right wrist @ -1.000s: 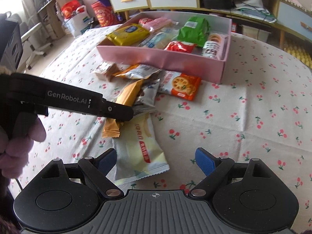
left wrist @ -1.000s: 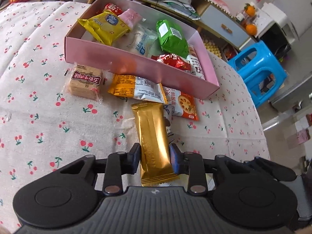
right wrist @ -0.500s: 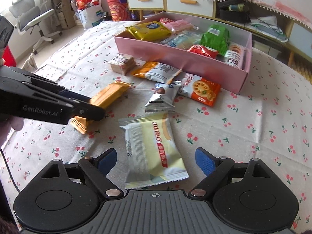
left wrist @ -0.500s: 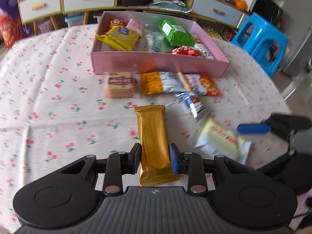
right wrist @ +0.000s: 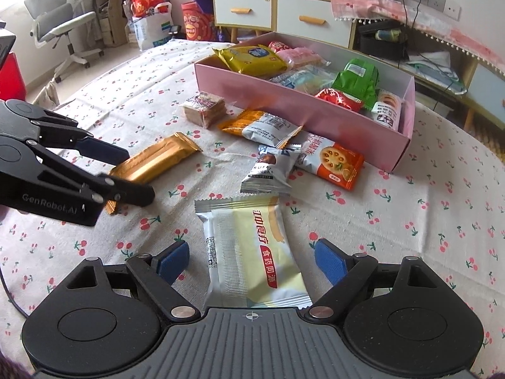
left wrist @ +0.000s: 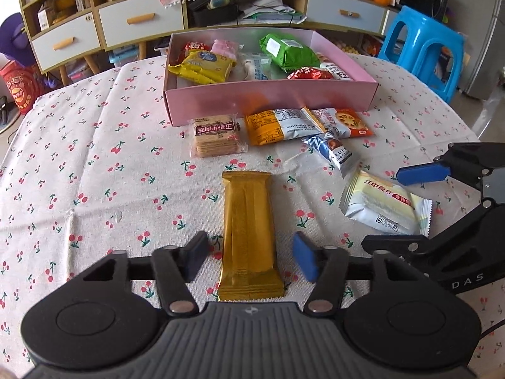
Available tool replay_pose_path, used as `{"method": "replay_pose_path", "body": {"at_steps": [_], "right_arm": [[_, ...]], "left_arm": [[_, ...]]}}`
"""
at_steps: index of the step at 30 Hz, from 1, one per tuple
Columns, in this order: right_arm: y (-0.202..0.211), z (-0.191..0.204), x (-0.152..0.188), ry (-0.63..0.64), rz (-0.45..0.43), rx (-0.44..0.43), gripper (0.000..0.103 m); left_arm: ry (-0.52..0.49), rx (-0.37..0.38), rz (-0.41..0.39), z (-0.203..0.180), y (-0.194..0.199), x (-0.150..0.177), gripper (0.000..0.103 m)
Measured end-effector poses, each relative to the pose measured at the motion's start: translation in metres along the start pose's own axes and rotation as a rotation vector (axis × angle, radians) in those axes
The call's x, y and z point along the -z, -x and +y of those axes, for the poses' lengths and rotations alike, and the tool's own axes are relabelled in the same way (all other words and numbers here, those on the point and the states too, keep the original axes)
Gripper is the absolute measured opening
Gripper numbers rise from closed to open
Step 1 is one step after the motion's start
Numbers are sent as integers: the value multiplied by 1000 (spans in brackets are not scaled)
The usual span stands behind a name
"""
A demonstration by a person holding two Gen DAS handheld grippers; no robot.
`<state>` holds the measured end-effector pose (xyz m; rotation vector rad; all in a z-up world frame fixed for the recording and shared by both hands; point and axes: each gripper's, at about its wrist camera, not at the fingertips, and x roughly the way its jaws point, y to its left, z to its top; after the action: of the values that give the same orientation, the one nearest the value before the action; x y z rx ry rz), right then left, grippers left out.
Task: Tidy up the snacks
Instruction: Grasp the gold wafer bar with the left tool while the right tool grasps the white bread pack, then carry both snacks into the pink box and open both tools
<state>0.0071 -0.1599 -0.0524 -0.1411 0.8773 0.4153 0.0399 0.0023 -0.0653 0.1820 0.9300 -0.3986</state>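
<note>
A gold bar packet lies flat on the cherry-print cloth between the fingers of my left gripper, whose jaws are opening; the pads stand clear of it on both sides. My right gripper is open over a pale yellow packet that lies between its fingers, untouched. The pink box at the back holds several snacks. In front of it lie a cracker pack, an orange-and-white packet, a red-orange biscuit packet and a silver truffle packet.
Drawers and shelves stand behind the table, with a blue stool at the back right. An office chair and bags sit on the floor to the left in the right wrist view. The table edge curves away on both sides.
My left gripper's jaws have parted and let go of the gold bar, which now rests on the cloth. Both views have rolled and the left hand has shifted sideways. The right gripper stays open over the yellow packet.
</note>
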Motion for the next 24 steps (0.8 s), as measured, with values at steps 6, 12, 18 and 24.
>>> {"method": "replay_pose_path", "body": {"at_steps": [6,12,18,24], "right_arm": [[2,-1,2,-11,-21,8,81],[3,0,0,-9,-37,1,60],[5,3,-3,-2,-22,-8,49],[8,3,-5,-9,-15,-22,47]], "left_arm": [[-28,-9,-11,-3,-2,4,71],[-32,-4,-39,-4,0,6,64],[-33,11,-39,-6,2,4,44],[-29,16,-32,-6,4,2,29]]}}
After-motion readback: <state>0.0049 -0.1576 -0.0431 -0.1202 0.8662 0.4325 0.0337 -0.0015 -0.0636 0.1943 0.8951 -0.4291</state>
